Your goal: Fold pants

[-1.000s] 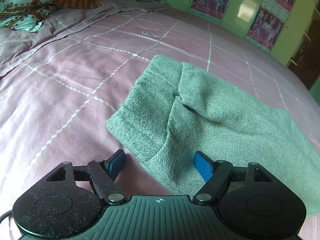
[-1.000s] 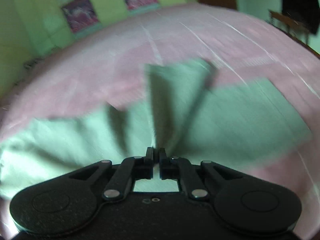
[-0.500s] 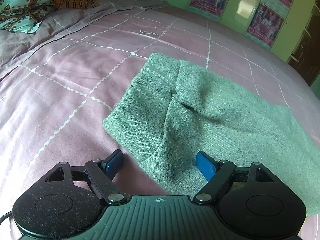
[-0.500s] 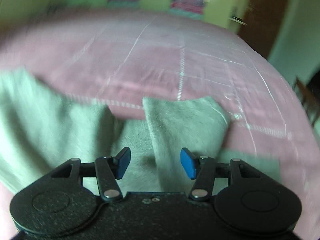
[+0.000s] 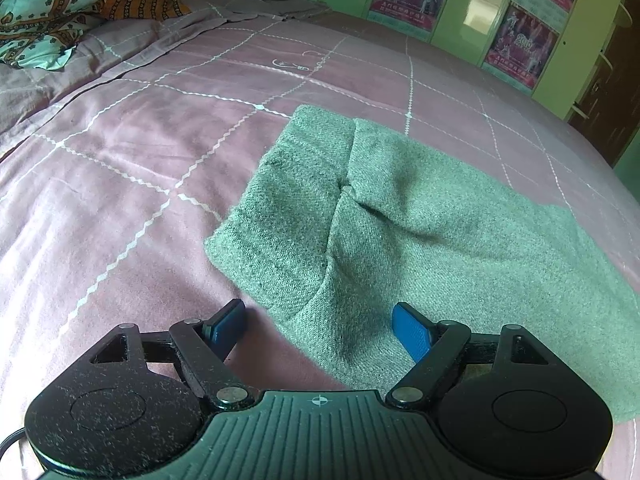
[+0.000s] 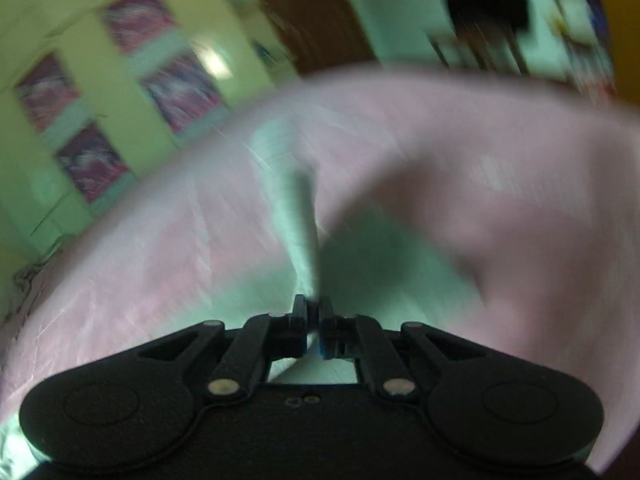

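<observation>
Pink bedspread [image 5: 120, 152] bears green pants [image 5: 400, 220] under gaping left gripper [image 5: 318, 326]; blurred right gripper [image 6: 314, 320] pinches their fabric.

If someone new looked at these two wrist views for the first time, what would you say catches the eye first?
The green pants stand out first, lying partly folded on the pink quilted bedspread, with the open left gripper poised at their near corner. In the blurred right wrist view, the right gripper is shut on a ridge of the green fabric. Posters on the green cupboard doors fill the background.
</observation>
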The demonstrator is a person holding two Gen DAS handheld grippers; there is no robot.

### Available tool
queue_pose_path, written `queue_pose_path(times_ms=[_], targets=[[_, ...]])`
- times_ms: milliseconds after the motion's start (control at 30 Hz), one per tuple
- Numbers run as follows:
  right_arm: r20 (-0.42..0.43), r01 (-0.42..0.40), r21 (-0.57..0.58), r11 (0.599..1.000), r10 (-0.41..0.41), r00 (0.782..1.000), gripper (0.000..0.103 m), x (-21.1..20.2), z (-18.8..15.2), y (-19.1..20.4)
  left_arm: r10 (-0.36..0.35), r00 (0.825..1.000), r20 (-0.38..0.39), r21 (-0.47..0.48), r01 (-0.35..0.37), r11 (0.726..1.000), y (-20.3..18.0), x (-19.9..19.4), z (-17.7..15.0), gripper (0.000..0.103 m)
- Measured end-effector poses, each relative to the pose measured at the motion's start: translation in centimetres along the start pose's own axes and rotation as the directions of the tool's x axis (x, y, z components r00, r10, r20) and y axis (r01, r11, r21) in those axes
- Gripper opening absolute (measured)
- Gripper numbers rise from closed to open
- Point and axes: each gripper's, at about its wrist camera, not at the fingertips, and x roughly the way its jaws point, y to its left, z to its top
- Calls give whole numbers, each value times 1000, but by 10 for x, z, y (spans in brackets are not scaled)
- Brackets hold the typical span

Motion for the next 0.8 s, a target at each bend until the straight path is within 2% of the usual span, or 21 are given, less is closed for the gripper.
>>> queue_pose_path(times_ms=[33, 67, 100, 167, 233, 300, 367, 467, 500, 567, 633, 700, 767, 800], targets=[[-43, -14, 81, 997, 18, 999, 6, 7, -6, -16, 2, 1000, -3, 0, -2, 1000, 0, 0, 1, 80], [-34, -45, 152, 987, 51, 998, 9, 7, -7, -28, 3, 1000, -6, 0, -3, 1000, -1, 0, 2, 80], [-20, -69, 190, 979, 74, 997, 16, 6, -6, -33, 4, 1000, -7, 1, -4, 1000, -1, 1, 2, 80], [4, -64, 217, 974, 65, 998, 24, 3, 0, -38, 7, 1000, -5, -2, -7, 1000, -2, 1, 2, 80], [10, -57, 228, 972, 56, 998, 22, 2, 2, -46, 9, 1000, 0, -3, -9, 1000, -3, 1, 1, 80], [3, -49, 228, 973, 50, 999, 5, 2, 7, -53, 10, 1000, 3, -3, -10, 1000, -3, 1, 0, 80], [-6, -44, 199, 979, 46, 999, 4, -2, 7, -50, 6, 1000, 1, -5, -6, 1000, -2, 1, 0, 80], [56, -85, 165, 983, 76, 996, 4, -19, 3, -40, 2, 1000, -14, -31, -2, 1000, 1, -1, 7, 80], [48, -73, 164, 984, 66, 997, 9, -19, 1, -41, 8, 1000, -10, -58, -8, 998, 3, -7, 9, 80], [-4, -46, 184, 982, 48, 999, 18, -10, -1, -45, 3, 999, 48, -116, 3, 993, 11, -24, 11, 80], [2, -85, 191, 978, 86, 996, 30, -14, -4, -47, -42, 993, 106, -185, 61, 981, 22, -40, 10, 80], [28, -108, 138, 984, 105, 994, 60, -21, -5, -40, -75, 991, 108, -241, 100, 965, 32, -43, 9, 80], [25, -110, 87, 990, 108, 994, 64, -21, -7, -32, -84, 992, 95, -271, 107, 956, 37, -38, 8, 80], [16, -104, 70, 992, 103, 995, 64, -18, -6, -29, -94, 991, 96, -287, 118, 951, 39, -35, 8, 58]])
